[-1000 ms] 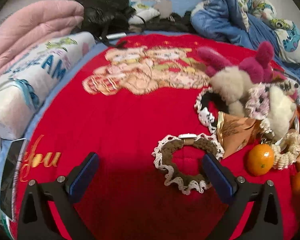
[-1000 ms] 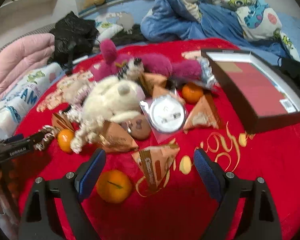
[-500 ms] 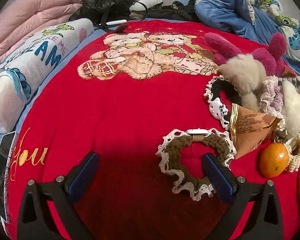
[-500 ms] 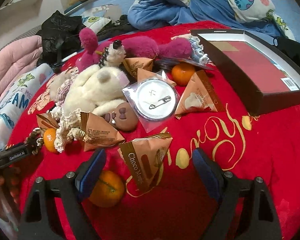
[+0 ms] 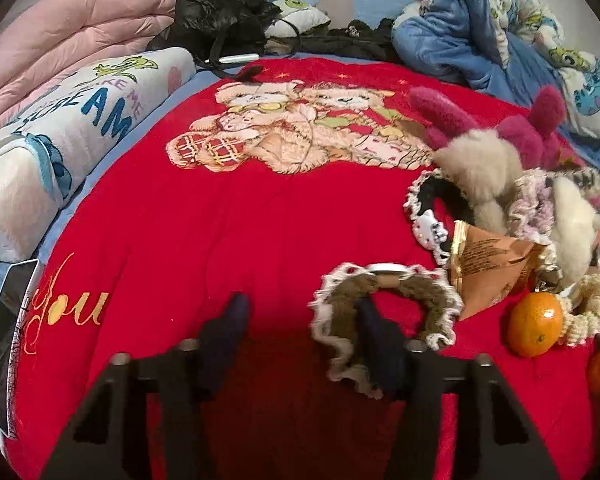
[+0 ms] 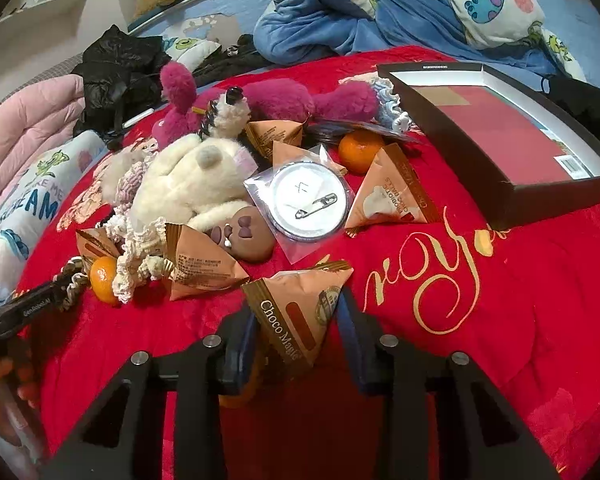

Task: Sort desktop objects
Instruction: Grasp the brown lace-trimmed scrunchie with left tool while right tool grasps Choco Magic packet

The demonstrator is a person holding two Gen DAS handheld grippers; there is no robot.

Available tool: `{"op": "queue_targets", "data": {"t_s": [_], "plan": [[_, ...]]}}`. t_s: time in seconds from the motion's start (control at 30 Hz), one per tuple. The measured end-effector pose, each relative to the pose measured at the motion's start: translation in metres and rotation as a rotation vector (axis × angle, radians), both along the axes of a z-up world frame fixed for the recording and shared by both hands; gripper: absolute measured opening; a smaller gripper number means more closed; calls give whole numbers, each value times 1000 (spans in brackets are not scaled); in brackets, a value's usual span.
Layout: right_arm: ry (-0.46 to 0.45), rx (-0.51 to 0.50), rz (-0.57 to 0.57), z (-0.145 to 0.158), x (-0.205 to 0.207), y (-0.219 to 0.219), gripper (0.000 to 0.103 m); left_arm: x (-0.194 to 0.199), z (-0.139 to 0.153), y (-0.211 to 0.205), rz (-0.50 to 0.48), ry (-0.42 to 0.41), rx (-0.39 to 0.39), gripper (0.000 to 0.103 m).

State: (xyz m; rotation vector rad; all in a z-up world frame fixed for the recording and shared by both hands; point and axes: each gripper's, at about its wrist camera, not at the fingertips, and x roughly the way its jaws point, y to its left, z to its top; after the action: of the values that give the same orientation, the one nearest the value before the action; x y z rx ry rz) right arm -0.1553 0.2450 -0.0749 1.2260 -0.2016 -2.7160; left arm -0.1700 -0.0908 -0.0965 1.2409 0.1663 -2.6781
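left wrist view: left gripper (image 5: pixel 300 332) fingers are closing around one side of the lace-edged brown scrunchie (image 5: pixel 384 304) on the red blanket (image 5: pixel 220 220). right wrist view: right gripper (image 6: pixel 296 328) fingers are closing on the choco packet (image 6: pixel 300 312); both pickups are under way, lifting likely next.

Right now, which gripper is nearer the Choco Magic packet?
Right. The right gripper is closing around the Choco Magic packet; the left gripper is closing on the brown scrunchie.
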Motion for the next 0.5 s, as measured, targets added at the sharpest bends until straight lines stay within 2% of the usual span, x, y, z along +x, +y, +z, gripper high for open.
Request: {"op": "queue_targets", "data": {"t_s": [0.07,0.13,0.33,0.5], "plan": [[-1,-1,-6,1,1,0,34,3,2,2,-23,12,7,27],[-1,-3,-8,2,1,0,34,5,4,5,-25,21,-6,17],[7,-17,-14,5,2,2,33,11,8,2,-17,31,7,11],[18,-17,-9,7,3,2,33,17,15,4,-20,53,7,10]]}}
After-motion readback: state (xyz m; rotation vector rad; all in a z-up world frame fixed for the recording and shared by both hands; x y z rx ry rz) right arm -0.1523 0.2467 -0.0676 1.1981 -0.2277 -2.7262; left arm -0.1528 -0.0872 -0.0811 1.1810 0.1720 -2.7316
